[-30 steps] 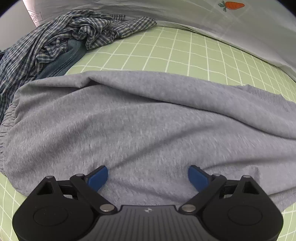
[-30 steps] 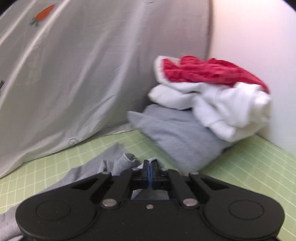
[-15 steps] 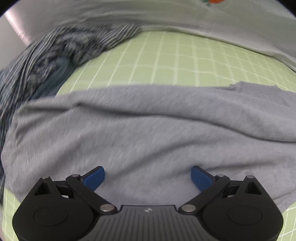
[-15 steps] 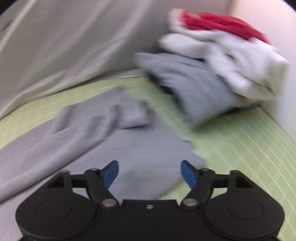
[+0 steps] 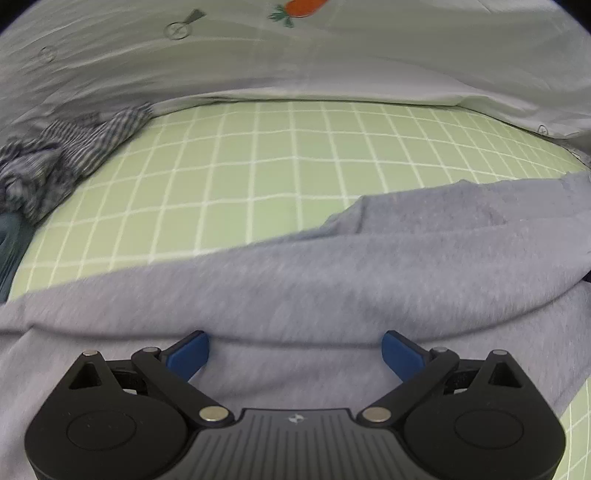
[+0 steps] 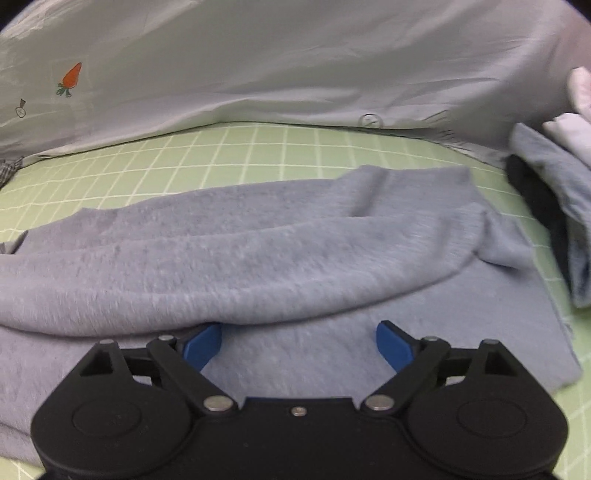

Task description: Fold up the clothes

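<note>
Both the left tongs point(image 5: 295, 350) and the right tongs point(image 6: 298, 343) are spread apart above the grey garment point(image 6: 280, 258), gripping nothing. The garment is laid, partly folded over itself, on the green checked sheet point(image 5: 280, 162). A plaid shirt point(image 5: 70, 155) is seen at far left.

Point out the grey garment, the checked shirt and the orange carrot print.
grey garment point(image 6: 258, 258): right wrist view, on the folded-over top layer.
checked shirt point(image 5: 74, 155): left wrist view, on its crumpled middle.
carrot print point(image 5: 303, 6): left wrist view, on the orange body.
</note>
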The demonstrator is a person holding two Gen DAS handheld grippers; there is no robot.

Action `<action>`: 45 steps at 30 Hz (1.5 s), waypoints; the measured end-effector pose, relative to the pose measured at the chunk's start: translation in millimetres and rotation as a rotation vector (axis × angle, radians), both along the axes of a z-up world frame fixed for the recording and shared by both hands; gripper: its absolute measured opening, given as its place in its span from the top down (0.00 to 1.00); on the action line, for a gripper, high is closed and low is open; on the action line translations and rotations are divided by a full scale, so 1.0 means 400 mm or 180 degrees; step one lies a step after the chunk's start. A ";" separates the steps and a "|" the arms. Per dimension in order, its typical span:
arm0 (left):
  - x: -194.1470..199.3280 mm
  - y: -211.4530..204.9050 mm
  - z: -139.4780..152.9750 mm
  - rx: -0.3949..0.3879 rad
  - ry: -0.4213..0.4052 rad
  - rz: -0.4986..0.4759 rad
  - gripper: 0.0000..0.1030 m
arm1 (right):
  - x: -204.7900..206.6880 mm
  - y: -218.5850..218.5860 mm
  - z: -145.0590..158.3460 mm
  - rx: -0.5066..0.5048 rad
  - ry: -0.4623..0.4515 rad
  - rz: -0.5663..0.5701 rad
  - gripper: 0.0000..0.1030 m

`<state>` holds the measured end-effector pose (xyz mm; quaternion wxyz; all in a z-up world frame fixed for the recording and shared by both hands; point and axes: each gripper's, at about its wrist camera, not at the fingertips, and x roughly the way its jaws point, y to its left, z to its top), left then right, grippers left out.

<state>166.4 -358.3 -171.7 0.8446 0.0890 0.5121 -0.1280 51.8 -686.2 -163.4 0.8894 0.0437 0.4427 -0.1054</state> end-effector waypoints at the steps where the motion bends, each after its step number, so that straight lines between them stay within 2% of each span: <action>1: 0.009 -0.007 -0.003 -0.0007 -0.0012 -0.0007 0.04 | 0.014 0.001 -0.002 0.0023 0.0002 0.0008 0.08; 7: 0.070 -0.024 -0.008 -0.0091 -0.0101 0.0111 0.04 | 0.118 -0.008 -0.004 0.0121 -0.0077 0.0101 0.05; 10: 0.104 -0.020 0.000 -0.0160 -0.0180 0.0275 0.04 | 0.172 -0.011 -0.002 0.0122 -0.0159 0.0080 0.03; 13: 0.136 -0.003 0.020 -0.0262 -0.0296 0.0550 0.04 | 0.176 -0.010 0.020 0.0134 -0.0293 0.0040 0.04; 16: 0.144 0.015 0.048 -0.0431 -0.0302 0.0644 0.04 | 0.173 -0.009 0.043 0.0153 -0.0432 -0.0002 0.04; 21: 0.080 0.000 0.073 -0.0473 -0.0250 0.0408 0.04 | 0.148 -0.002 0.076 0.0171 -0.0618 -0.0042 0.03; 29: -0.027 -0.074 0.019 -0.0344 -0.0008 -0.0059 0.04 | 0.007 0.060 0.010 0.0068 -0.0188 0.0164 0.03; 32: -0.028 -0.105 0.002 -0.0322 0.0000 -0.0125 0.04 | -0.002 0.070 0.001 0.0064 -0.0162 0.0186 0.02; 35: 0.001 -0.126 -0.014 -0.0315 -0.0009 -0.0143 0.04 | 0.019 0.073 -0.003 0.0048 -0.0167 0.0251 0.02; 41: 0.066 -0.167 -0.020 -0.0136 -0.0244 -0.0220 0.02 | 0.108 0.067 -0.018 0.0004 -0.0135 0.0473 0.01; 45: 0.126 -0.161 -0.031 -0.0088 -0.0302 0.0027 0.02 | 0.182 0.051 -0.024 -0.0063 -0.0203 0.0507 0.00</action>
